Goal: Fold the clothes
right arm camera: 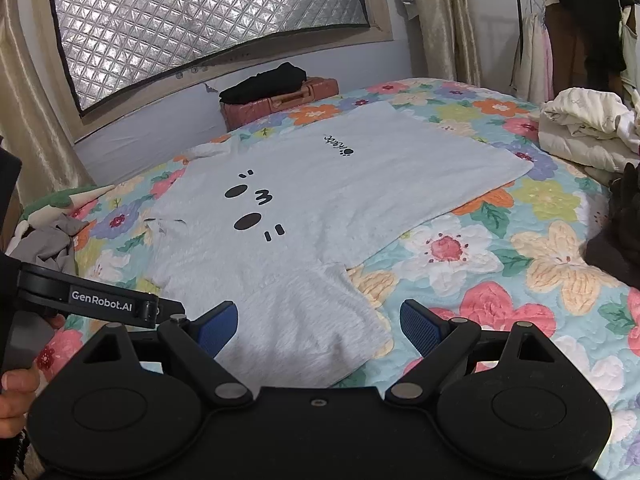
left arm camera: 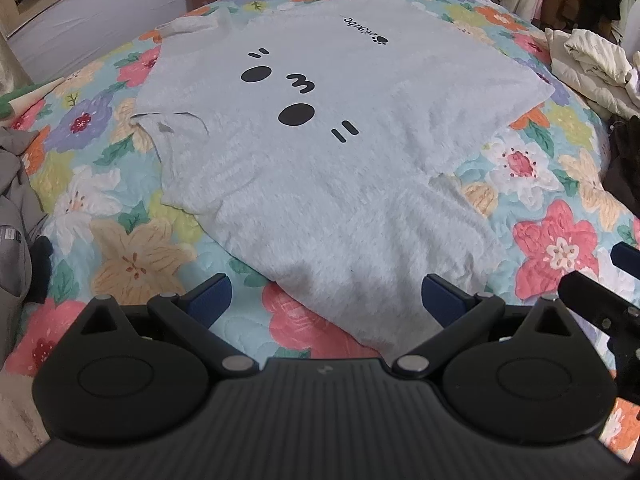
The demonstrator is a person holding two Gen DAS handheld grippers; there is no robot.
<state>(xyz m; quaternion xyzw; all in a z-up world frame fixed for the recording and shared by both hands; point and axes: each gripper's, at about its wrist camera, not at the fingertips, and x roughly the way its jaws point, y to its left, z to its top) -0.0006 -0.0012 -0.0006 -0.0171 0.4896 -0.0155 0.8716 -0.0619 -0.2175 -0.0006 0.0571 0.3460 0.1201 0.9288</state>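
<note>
- The left gripper [left arm camera: 325,294] hangs low over the near sleeve [left arm camera: 360,248] of the tee, jaws spread wide, nothing between them
- Its blue pads [left arm camera: 210,300] sit on either side of the sleeve's edge; whether they touch the cloth I cannot tell
- The right gripper [right arm camera: 318,322] hovers just beside it, also spread wide and empty, with the same sleeve [right arm camera: 316,312] lying between its blue pads [right arm camera: 420,326]
- The person's left hand [right arm camera: 16,396] shows at the edge of the right view, wrapped around the other tool's handle
- The grey tee [left arm camera: 340,140] lies flat and face up across the floral quilt [left arm camera: 560,208], spread out, with a black cartoon face [left arm camera: 298,98] printed on the chest and small lettering [left arm camera: 362,32] toward the hem
- The neck opening [left arm camera: 172,120] sits to the left, and the far sleeve [left arm camera: 192,24] is a little bunched
- Grey clothes [left arm camera: 12,208] are heaped at the left edge of the bed; cream bedding [right arm camera: 584,128] is piled at the far right
- Beyond the quilt, a pink case [right arm camera: 280,98] with black cloth [right arm camera: 264,82] on top stands against the wall
- Above it, a window covered with silver quilted foil [right arm camera: 200,20]; a clothes rack [right arm camera: 572,28] stands in the far right corner
</note>
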